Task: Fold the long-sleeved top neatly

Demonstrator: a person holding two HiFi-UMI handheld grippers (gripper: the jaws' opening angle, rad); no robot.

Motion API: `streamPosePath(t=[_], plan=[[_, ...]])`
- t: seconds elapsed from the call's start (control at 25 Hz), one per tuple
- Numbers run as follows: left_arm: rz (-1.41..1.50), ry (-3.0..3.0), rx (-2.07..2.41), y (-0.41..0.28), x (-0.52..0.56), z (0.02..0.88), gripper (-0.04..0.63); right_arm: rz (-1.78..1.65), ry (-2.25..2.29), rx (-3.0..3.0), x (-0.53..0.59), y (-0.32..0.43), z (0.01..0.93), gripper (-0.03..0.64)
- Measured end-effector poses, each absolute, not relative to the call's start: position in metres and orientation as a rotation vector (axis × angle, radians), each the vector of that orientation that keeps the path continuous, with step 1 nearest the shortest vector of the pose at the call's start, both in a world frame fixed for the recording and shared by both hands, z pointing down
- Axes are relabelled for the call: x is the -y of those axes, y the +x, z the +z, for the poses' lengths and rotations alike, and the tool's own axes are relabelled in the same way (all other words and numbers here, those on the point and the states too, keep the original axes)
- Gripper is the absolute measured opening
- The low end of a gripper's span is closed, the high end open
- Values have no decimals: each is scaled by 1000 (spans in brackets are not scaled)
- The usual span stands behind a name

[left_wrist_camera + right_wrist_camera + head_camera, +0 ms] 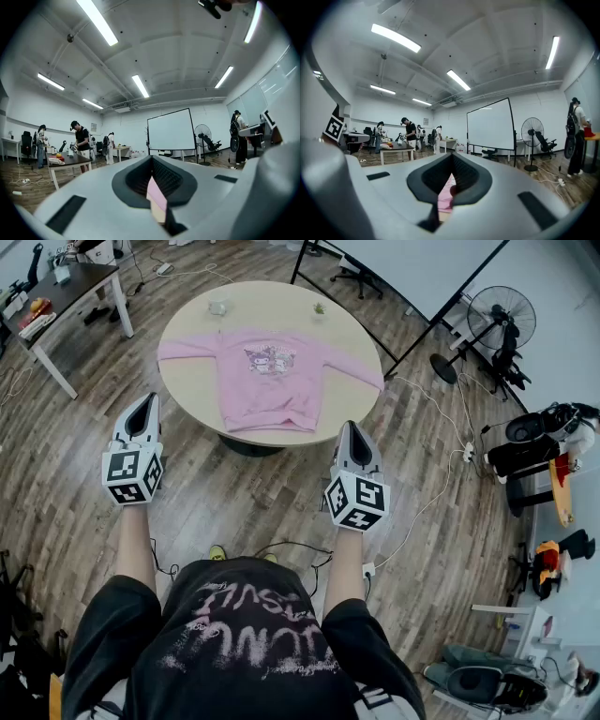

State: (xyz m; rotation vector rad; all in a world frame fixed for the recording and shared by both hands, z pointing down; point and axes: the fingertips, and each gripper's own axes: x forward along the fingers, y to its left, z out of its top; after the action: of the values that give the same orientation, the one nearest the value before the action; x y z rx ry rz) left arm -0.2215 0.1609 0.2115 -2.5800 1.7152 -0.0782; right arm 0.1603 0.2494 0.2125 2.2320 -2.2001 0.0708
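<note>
On the round table [192, 329] ahead, the pink long-sleeved top [272, 385] lies flat and face up, sleeves spread to either side and hem toward the person. Its chest carries a cartoon print with no lettering that can be read. At the table's far edge stand a small glass [217, 307] and a tiny potted plant [319, 308], both apart from the top.

Short of the table, over the wooden floor [253, 493], the left gripper [147, 409] and the right gripper [352, 430] are held level. Each has its jaws closed together on nothing, with only a sliver of pink showing past them.

Cables [427, 502] trail across the floor to a power strip [468, 452] at the right, near a standing fan [502, 315]. A desk [70, 287] stands at the far left, and a whiteboard [171, 131] stands beyond. The pink lettering on the person's black T-shirt [244, 634] is illegible.
</note>
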Motion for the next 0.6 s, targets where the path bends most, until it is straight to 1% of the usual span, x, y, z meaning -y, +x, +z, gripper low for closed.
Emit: streamPosePath(t=[0.6], plan=[[-71,-2568,-1739,-229,-170,217,11,102,2225,2284,-258,149,211,5]])
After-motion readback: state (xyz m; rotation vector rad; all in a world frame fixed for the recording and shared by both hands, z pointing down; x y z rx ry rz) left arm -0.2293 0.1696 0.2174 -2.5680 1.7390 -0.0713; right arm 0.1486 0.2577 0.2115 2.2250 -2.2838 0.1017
